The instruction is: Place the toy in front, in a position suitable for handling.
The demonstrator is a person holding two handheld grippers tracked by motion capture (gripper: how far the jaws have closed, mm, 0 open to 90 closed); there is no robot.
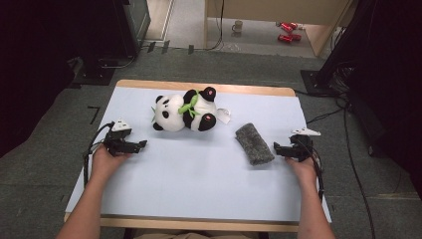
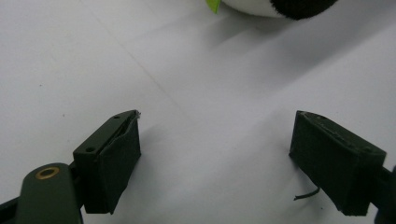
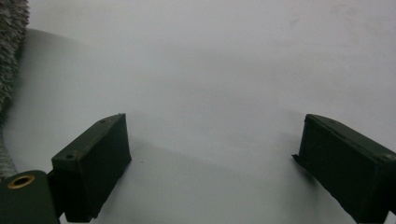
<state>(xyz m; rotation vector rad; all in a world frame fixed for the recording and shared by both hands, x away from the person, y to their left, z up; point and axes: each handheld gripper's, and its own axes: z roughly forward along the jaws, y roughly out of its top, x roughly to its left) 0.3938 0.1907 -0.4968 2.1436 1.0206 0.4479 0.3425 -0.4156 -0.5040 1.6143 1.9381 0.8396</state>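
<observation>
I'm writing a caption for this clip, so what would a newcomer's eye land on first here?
First the black-and-white panda plush with a green leaf, lying on its back at the far middle of the pale blue table. To its right lies a fuzzy grey cloth roll. The left tongs and right tongs rest open near the table's two sides, holding nothing.

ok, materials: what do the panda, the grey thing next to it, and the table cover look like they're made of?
Panda: soft plush, matte black and white pile, with a green fabric scarf; a white tag sticks out at its side.
Grey roll: fuzzy, probably a microfibre or chenille cloth; the pile looks shaggy in the right gripper view.
Table cover: smooth, pale matte sheet, paper or plastic, can't tell which; a wooden edge shows around it.
</observation>
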